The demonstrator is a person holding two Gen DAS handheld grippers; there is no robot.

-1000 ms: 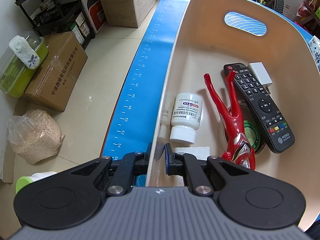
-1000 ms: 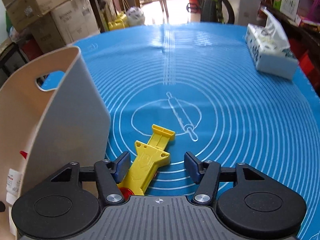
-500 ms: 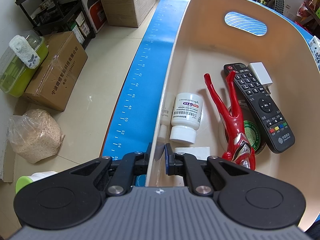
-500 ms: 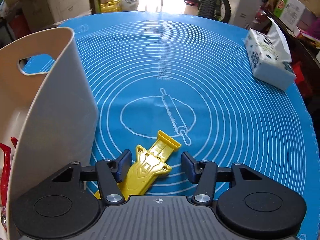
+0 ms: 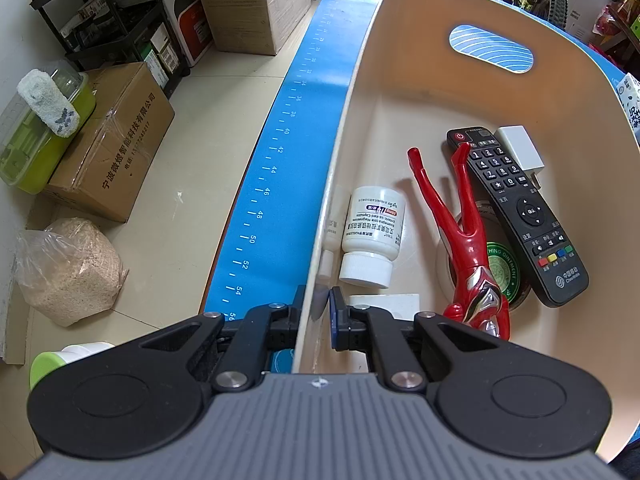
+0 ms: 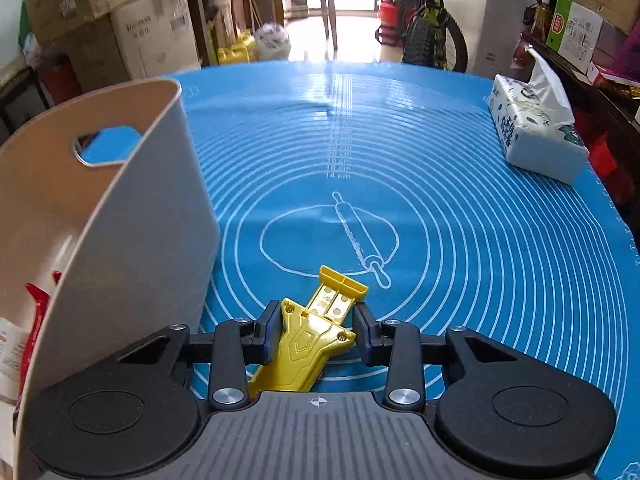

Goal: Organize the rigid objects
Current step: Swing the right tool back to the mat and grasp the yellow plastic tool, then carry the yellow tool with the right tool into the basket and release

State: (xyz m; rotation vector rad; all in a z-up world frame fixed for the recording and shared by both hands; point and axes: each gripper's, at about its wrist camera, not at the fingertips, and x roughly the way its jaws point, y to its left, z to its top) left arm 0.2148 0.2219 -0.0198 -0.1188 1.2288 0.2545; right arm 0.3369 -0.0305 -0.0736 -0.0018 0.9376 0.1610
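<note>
My left gripper (image 5: 316,312) is shut on the near wall of a beige basket (image 5: 400,40). Inside the basket lie a white pill bottle (image 5: 372,232), a red toy figure (image 5: 468,240), a black remote (image 5: 516,212), a white charger block (image 5: 520,148) and a round green-labelled tin (image 5: 500,268). In the right wrist view, my right gripper (image 6: 316,332) has closed on a yellow plastic toy tool (image 6: 316,332) over the blue mat (image 6: 460,220), just right of the basket (image 6: 140,220).
A tissue pack (image 6: 532,136) sits at the mat's far right. Left of the table on the floor are a cardboard box (image 5: 108,140), a bag of grain (image 5: 64,268) and a green container (image 5: 36,128). A bicycle (image 6: 428,36) and stacked boxes stand beyond the table.
My right gripper's fingers have closed in from wide apart onto the yellow tool, and the view has tilted up. My left gripper has not moved on the basket wall.
</note>
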